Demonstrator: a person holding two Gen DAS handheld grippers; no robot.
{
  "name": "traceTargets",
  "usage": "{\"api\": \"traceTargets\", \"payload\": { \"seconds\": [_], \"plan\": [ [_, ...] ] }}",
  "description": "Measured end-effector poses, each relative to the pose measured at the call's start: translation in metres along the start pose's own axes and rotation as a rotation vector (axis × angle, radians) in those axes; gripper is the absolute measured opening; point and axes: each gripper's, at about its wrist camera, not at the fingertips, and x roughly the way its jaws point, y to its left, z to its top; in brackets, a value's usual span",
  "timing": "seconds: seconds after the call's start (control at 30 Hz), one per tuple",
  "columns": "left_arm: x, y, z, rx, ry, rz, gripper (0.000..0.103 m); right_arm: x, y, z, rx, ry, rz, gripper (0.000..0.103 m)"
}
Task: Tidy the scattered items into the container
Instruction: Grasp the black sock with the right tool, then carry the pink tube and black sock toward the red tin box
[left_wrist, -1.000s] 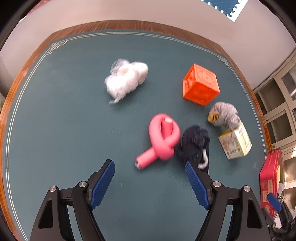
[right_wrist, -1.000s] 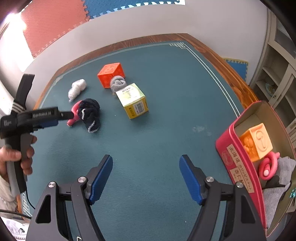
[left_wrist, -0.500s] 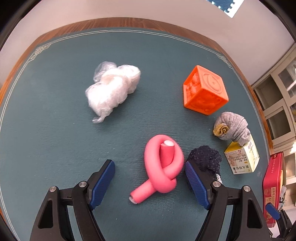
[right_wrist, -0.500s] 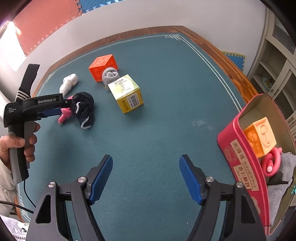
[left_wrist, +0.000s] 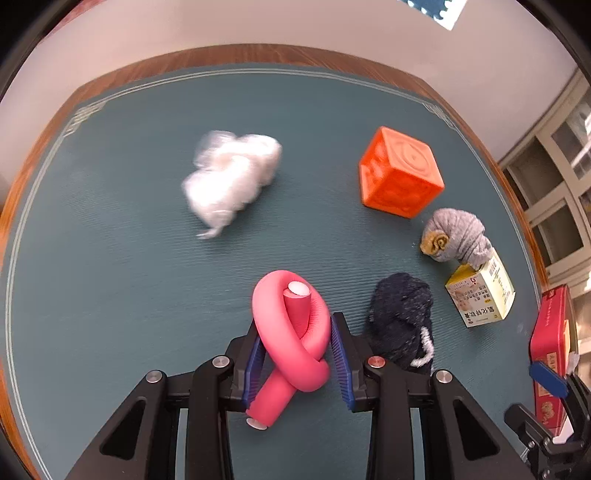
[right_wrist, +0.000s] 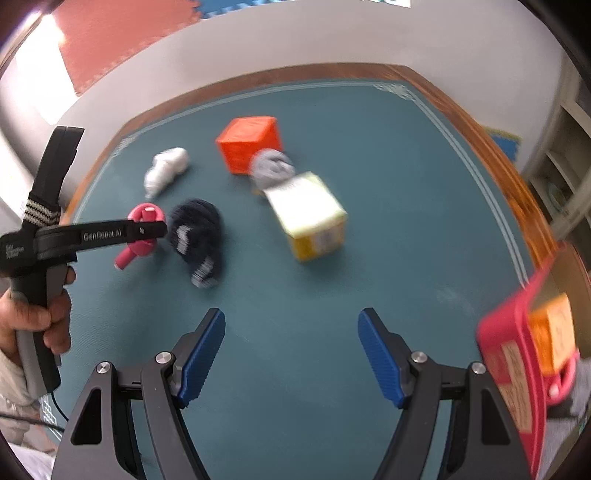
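While jaws clamp pink foam knot (left_wrist: 291, 339) | right gripper (right_wrist: 291, 354) agape, empty

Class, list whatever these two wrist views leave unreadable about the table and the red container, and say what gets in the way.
- Red container, right wrist view: motion blur and the picture's edge hide most of its contents.
- Yellow box, right wrist view: label print blurred.
- White plastic bundle, left wrist view: smeared, so what it contains is unclear.
- Pink foam twist, left wrist view: sides hidden by the left hand-held gripper.

"GenRobot.AI" is printed on the left gripper (right_wrist: 147, 230) body, legible in the right wrist view. Print on the yellow box (left_wrist: 480, 295) and red container (left_wrist: 550, 354) is illegible.
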Motion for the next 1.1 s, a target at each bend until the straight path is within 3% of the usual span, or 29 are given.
{"api": "traceTargets", "payload": {
  "seconds": [0.3,0.57,0.6,0.63,0.67,0.73,1.1],
  "plan": [
    [-0.021,0.034,-0.009,-0.097,-0.016,0.021,0.036,0.044,0.057,0.043,-0.138,0.000,0.122,0.078],
    [-0.033,0.045,-0.033,-0.128,-0.014,0.020,0.036,0.080,0.067,0.056,-0.147,0.052,0.102,0.078],
    [-0.032,0.044,-0.034,-0.130,-0.012,0.020,0.036,0.084,0.066,0.056,-0.148,0.059,0.098,0.074],
    [-0.031,0.043,-0.035,-0.132,-0.009,0.021,0.036,0.087,0.065,0.056,-0.150,0.071,0.100,0.055],
    [-0.032,0.042,-0.036,-0.131,-0.007,0.021,0.036,0.090,0.064,0.055,-0.150,0.084,0.111,0.050],
    [-0.032,0.039,-0.036,-0.126,-0.008,0.021,0.036,0.086,0.063,0.055,-0.153,0.078,0.123,0.045],
    [-0.049,0.002,-0.042,-0.059,-0.024,0.012,0.036,0.034,0.044,0.039,-0.124,-0.013,0.161,0.044]
  ]
}}
